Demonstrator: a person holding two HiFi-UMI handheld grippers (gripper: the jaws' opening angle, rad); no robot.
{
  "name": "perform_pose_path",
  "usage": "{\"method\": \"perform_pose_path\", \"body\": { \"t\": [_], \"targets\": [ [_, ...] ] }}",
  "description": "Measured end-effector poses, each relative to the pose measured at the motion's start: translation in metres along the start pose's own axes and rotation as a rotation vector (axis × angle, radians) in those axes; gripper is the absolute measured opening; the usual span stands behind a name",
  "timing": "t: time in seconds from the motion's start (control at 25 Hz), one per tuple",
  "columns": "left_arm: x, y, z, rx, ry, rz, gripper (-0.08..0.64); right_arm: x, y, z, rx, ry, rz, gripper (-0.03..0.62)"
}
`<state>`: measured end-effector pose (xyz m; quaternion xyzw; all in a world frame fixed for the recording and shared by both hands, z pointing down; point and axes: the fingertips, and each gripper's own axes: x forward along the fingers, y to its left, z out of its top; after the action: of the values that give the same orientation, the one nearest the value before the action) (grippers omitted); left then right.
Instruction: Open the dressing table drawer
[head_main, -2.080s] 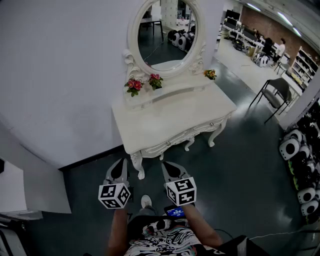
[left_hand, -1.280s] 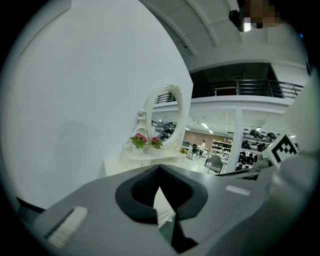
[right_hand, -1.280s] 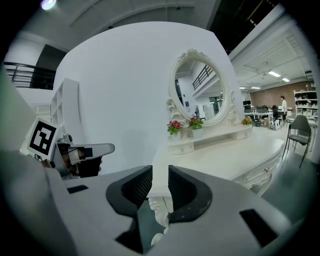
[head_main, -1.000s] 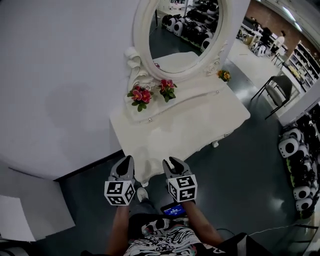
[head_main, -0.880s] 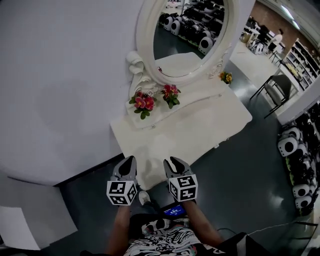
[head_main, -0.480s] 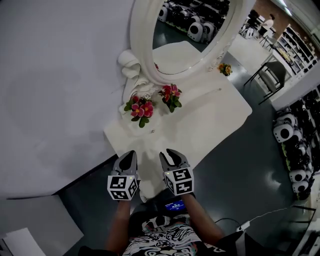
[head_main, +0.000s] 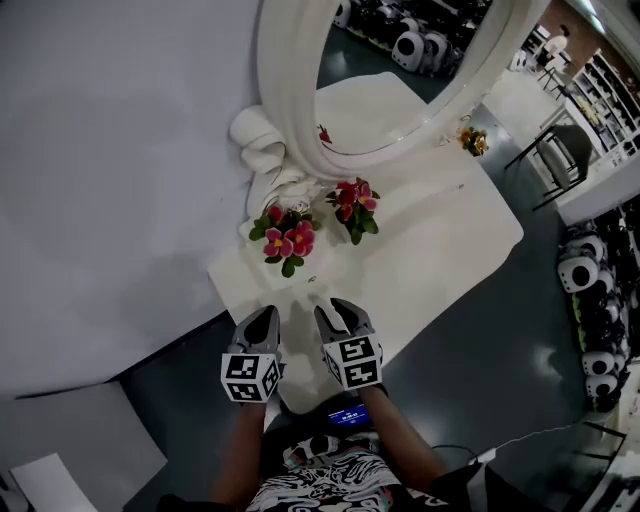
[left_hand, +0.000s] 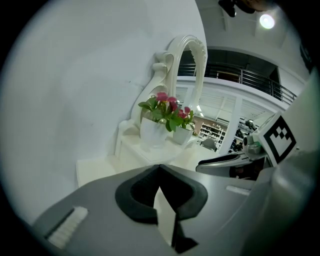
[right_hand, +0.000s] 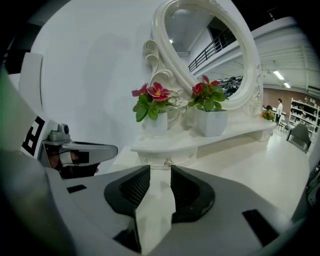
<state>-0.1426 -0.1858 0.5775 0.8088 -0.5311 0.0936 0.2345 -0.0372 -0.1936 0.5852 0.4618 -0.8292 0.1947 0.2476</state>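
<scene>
we find both tongs over the near left corner of the bench (head_main: 440, 240), side by side, apart from each other, and pointing toward its back.

left tongs (left_hand: 159, 166): clenched. in the left gripper view the two jaw tips meet, and nothing sits between them. only the pale bench top shows through the gap behind the tips.

right tongs (right_hand: 156, 169): released, and the jaws are opening. in the right gripper view a clear gap stands between the ribbed pads. nothing is held there, and the bench top shows through.

the drawer (right_hand: 180, 159) is set in the front of the raised shelf (right_hand: 235, 134) along the back of the bench. its front lies flush with the shelf front, so we read it as closed. its small metal knob (right_hand: 167, 162) lines up just beyond the gap of the right tongs, and neither jaw touches it.

on the shelf, above the drawer, stand two white pots of red flowers (right_hand: 155, 97). the oval mirror (right_hand: 210, 45) rises behind them at the back of the bench, against the white wall (head_main: 110, 150).
</scene>
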Motion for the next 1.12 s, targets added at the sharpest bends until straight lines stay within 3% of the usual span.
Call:
{"method": "perform_pose_path", "body": {
  "t": [0.28, 0.6, 0.68, 0.8, 1.12],
  "targets": [
    [0.03, 0.012, -0.009, -0.012, 0.047, 0.031, 0.002, 0.044, -0.013, -0.004, -0.055, 0.041, 0.059, 0.151],
    [0.037, 0.019, -0.018, -0.048, 0.039, 0.027, 0.002, 0.083, -0.014, -0.009, -0.114, 0.072, 0.101, 0.155],
    [0.038, 0.021, -0.019, -0.05, 0.044, 0.033, 0.002, 0.088, -0.014, -0.009, -0.124, 0.075, 0.099, 0.149],
    [0.04, 0.021, -0.016, -0.048, 0.047, 0.035, 0.002, 0.089, -0.016, -0.008, -0.141, 0.081, 0.09, 0.088],
    [0.034, 0.023, -0.017, -0.036, 0.05, 0.045, 0.002, 0.08, -0.015, -0.015, -0.129, 0.1, 0.09, 0.1]
  ]
}}
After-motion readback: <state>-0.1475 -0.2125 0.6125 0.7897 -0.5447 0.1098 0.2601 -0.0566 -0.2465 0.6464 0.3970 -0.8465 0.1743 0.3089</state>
